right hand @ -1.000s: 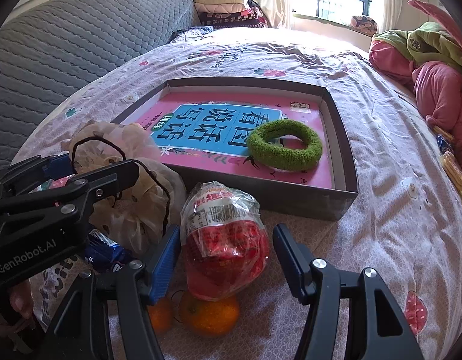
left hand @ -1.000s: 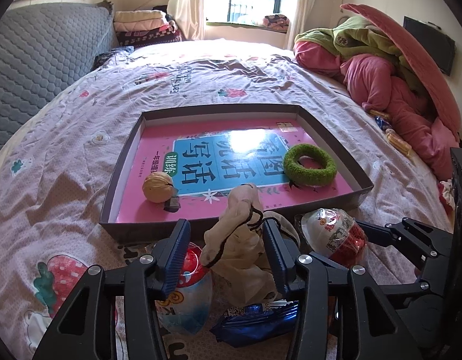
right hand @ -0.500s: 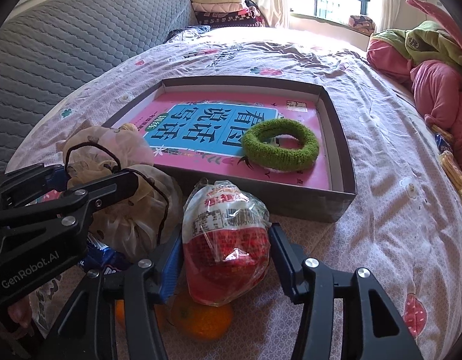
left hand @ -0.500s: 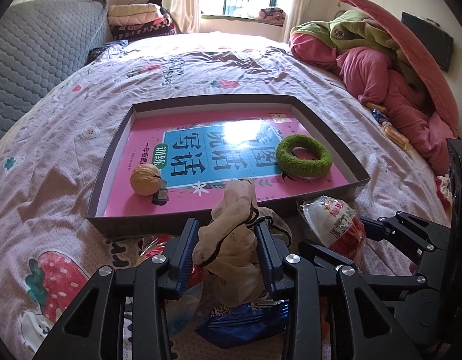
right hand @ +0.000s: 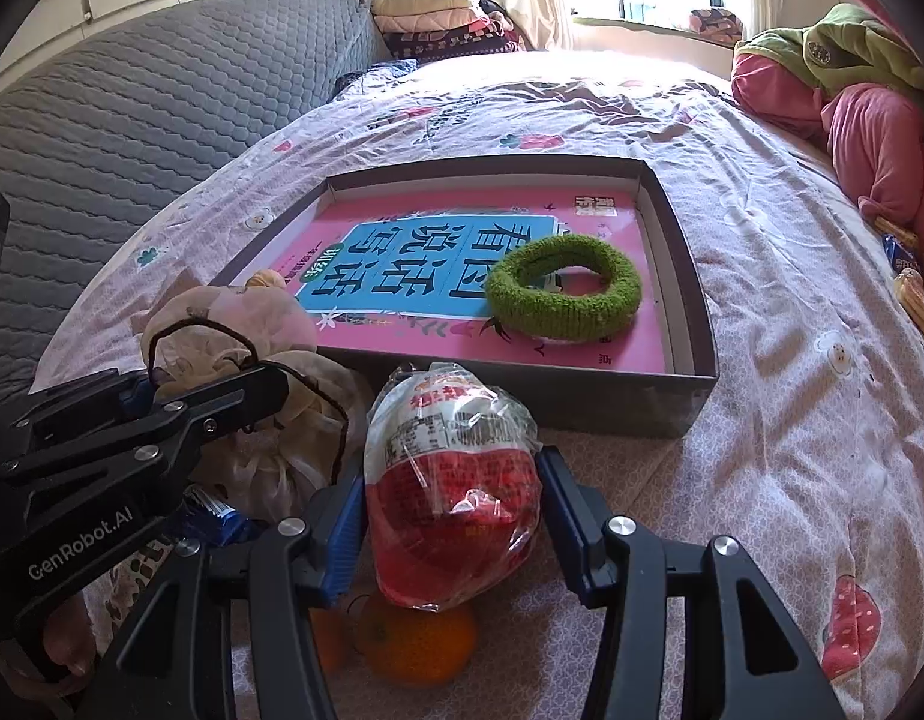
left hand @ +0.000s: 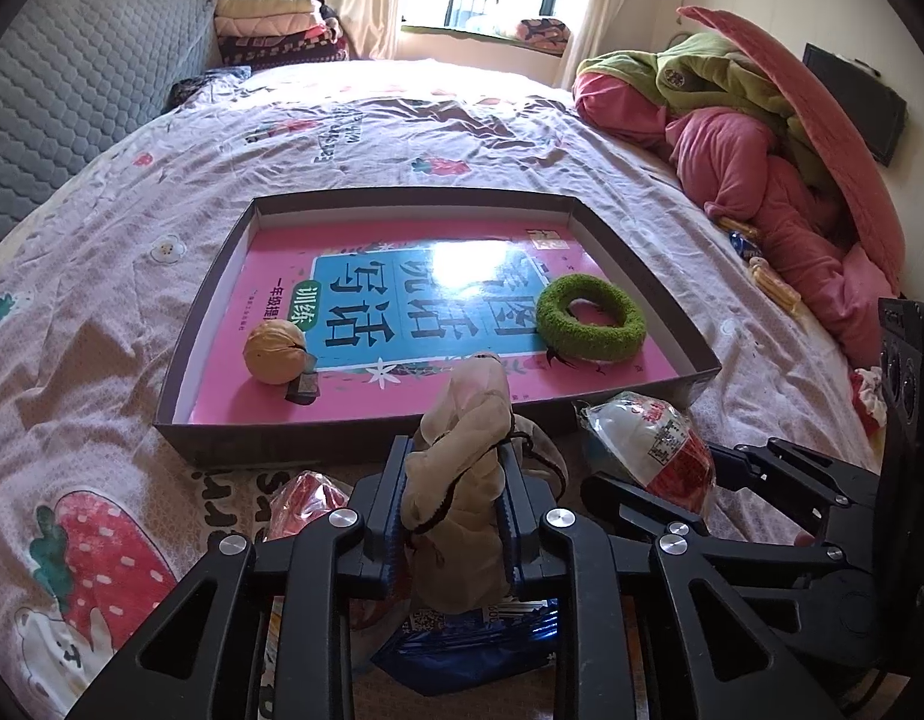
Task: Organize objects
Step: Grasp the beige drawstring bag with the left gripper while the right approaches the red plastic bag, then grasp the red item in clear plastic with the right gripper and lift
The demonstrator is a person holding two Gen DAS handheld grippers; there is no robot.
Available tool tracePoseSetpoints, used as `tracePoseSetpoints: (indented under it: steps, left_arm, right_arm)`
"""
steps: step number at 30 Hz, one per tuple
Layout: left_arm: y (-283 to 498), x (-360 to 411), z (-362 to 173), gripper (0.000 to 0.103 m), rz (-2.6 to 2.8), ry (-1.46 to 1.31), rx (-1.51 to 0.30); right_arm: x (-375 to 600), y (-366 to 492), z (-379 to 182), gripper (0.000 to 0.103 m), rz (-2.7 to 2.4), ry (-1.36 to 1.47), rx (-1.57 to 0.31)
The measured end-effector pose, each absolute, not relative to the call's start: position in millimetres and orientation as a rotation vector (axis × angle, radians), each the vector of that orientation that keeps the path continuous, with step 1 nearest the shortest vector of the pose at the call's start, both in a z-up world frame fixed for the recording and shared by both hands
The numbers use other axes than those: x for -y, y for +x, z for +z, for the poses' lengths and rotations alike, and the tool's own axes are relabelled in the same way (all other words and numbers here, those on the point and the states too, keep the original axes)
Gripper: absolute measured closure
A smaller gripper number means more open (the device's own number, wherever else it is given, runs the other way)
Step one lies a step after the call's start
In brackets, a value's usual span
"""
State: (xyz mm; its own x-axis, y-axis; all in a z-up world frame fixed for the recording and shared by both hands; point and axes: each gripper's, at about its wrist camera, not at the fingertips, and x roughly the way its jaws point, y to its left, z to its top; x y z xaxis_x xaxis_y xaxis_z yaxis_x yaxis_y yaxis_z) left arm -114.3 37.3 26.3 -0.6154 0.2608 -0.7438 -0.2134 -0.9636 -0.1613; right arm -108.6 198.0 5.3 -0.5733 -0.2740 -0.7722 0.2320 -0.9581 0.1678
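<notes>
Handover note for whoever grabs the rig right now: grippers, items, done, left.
Left gripper: shut on the beige scrunchie, in front of the tray.
Right gripper: pads against both sides of the wrapped red-and-white snack, also in front of the tray.
Tray on the bed: holds the pink book, with the walnut and green ring on top.
Outside it: blue packet, another red packet, oranges.
Done: walnut and ring are in.
Left: probably place the scrunchie and snack in the tray, then the loose items.
</notes>
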Motion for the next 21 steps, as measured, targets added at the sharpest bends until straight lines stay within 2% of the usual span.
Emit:
tracePoseSetpoints:
  steps: [21]
  left_arm:
    - [-103, -30, 50, 0.078, 2.649, -1.061, 0.130]
  right_arm:
    - [-207, -109, 16, 0.050, -2.564, 1.194, 0.195]
